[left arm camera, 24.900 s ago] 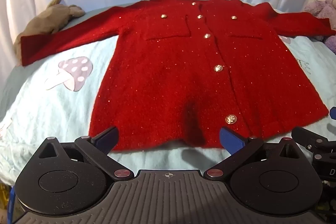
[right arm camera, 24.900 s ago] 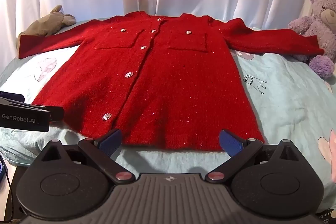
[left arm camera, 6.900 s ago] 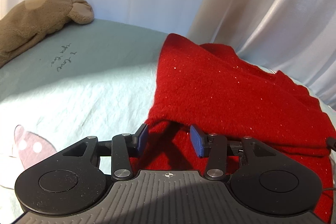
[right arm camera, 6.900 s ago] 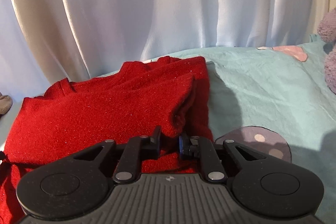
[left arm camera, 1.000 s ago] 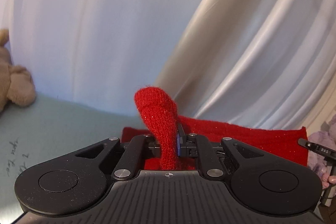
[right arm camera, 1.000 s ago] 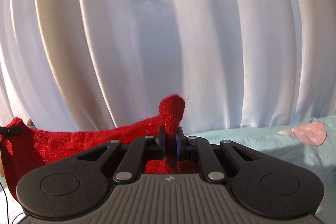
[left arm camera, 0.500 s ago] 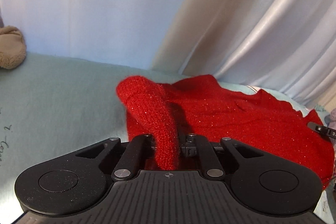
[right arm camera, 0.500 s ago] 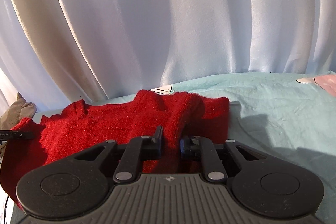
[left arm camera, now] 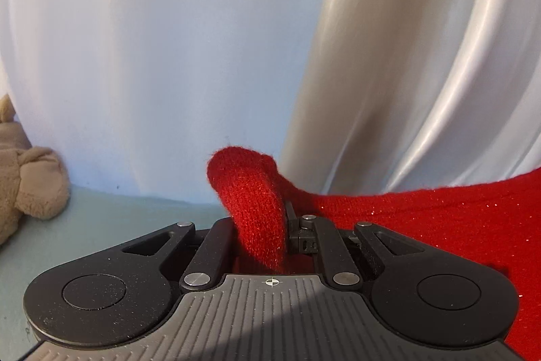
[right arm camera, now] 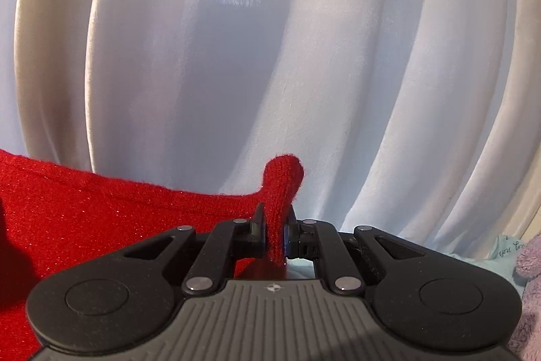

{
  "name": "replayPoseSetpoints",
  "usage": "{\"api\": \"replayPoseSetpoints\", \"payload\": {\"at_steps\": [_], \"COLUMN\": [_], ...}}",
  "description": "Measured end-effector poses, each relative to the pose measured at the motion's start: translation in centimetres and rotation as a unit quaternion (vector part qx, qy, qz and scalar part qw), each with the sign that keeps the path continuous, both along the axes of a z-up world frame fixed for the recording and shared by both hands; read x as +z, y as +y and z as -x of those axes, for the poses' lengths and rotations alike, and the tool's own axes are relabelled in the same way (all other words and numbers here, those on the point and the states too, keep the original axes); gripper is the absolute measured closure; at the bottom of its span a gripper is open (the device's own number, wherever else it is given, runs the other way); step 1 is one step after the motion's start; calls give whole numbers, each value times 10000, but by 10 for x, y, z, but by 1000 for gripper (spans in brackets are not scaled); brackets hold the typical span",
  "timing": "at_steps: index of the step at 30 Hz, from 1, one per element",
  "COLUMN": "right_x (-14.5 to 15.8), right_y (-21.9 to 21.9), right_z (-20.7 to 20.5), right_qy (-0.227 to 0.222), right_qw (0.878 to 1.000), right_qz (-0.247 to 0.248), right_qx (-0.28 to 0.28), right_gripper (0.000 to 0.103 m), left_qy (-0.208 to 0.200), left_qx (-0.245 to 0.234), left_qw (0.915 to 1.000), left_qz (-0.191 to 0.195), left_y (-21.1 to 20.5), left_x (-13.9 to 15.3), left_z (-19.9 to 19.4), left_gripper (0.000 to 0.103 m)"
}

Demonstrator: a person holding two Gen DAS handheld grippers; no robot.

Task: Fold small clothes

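The red knit cardigan [left arm camera: 439,219] hangs stretched between my two grippers, lifted off the bed. My left gripper [left arm camera: 267,232] is shut on one corner of it; a red fold bulges up over the fingers. In the right wrist view the cardigan [right arm camera: 101,212] runs off to the left. My right gripper [right arm camera: 275,232] is shut on the other corner, with a red nub sticking up between the fingers. Most of the garment below the held edge is hidden behind the gripper bodies.
White curtains [left arm camera: 169,56] fill the background in both views. A tan plush toy [left arm camera: 23,185] lies on the pale blue bedsheet [left arm camera: 101,215] at the left. A purple plush toy [right arm camera: 527,293] sits at the far right of the right wrist view.
Both grippers have risen, lifting the held edge of the cardigan off the bed. Half a second ago it lay low over the folded garment; now the curtain fills both views.
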State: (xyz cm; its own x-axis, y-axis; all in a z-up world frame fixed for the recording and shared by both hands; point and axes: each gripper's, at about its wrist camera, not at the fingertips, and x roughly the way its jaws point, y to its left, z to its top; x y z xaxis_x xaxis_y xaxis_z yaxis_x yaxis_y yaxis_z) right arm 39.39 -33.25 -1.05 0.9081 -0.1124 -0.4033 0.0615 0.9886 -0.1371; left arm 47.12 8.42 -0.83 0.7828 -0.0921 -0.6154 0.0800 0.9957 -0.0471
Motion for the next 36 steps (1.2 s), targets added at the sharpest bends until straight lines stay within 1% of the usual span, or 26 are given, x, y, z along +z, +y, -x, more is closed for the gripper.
{"api": "replayPoseSetpoints", "payload": {"at_steps": [2,4,6,9,12,13,14,15,16,18,19,20,23,25,27,29,31,32,33,34,35,36], "right_x": [-13,-27,-39,-53,-66,-71,-74,-73,-69,-56,-48,-42,-30,-31,-37,-50,-68,-76,-82,-85,-86,-85], "right_y": [3,4,4,3,3,6,6,5,4,-2,-7,-12,-25,-29,-34,-44,-56,-60,-63,-63,-61,-59], "right_z": [-11,-19,-24,-28,-32,-36,-38,-39,-35,-22,-8,7,64,101,132,158,171,176,178,177,177,177], "right_qy": [178,364,483,623,787,879,994,990,908,795,724,683,618,678,743,846,1000,1069,1105,1121,1088,1020], "right_qw": [9998,9991,9982,9966,9947,9934,9918,9913,9914,9921,9937,9951,9958,9919,9845,9698,9473,9343,9233,9146,9134,9155], "right_qz": [99,194,356,513,643,706,766,801,830,716,490,243,-498,-1014,-1546,-2230,-2974,-3326,-3610,-3836,-3881,-3856], "right_qx": [-26,-53,-101,-144,-173,-198,-252,-337,-445,-649,-701,-678,-446,-349,-374,-510,-647,-707,-702,-622,-568,-529], "right_gripper": [95,95,95,95,94,91,81,76,72,72,71,71,67,62,59,59,59,59,59,59,59,59], "left_qy": [199,288,194,109,96,113,148,175,193,183,139,110,244,388,537,654,752,763,709,665,706,726], "left_qx": [76,164,158,163,246,285,421,590,712,767,771,768,584,501,426,439,375,418,403,338,347,378], "left_qw": [9997,9992,9989,9983,9976,9977,9975,9972,9971,9965,9956,9944,9918,9904,9882,9844,9779,9763,9767,9771,9754,9725], "left_qz": [-85,-239,-409,-552,-640,-607,-556,-429,-211,286,515,720,1112,1228,1371,1571,1915,1981,1985,1992,2057,2179], "left_y": [-3,-6,-9,-15,-22,-21,-17,-11,-1,20,29,37,51,53,53,55,57,55,54,54,55,56], "left_x": [-20,-34,-42,-48,-55,-52,-48,-40,-33,-22,-17,-13,-13,-20,-30,-37,-38,-41,-41,-42,-44,-46], "left_z": [-6,-9,-7,-5,-6,-5,-3,1,8,30,45,61,109,133,156,169,181,180,180,179,177,176], "left_gripper": [92,92,92,91,82,79,65,59,60,58,55,49,46,45,45,44,44,43,42,41,41,42]}}
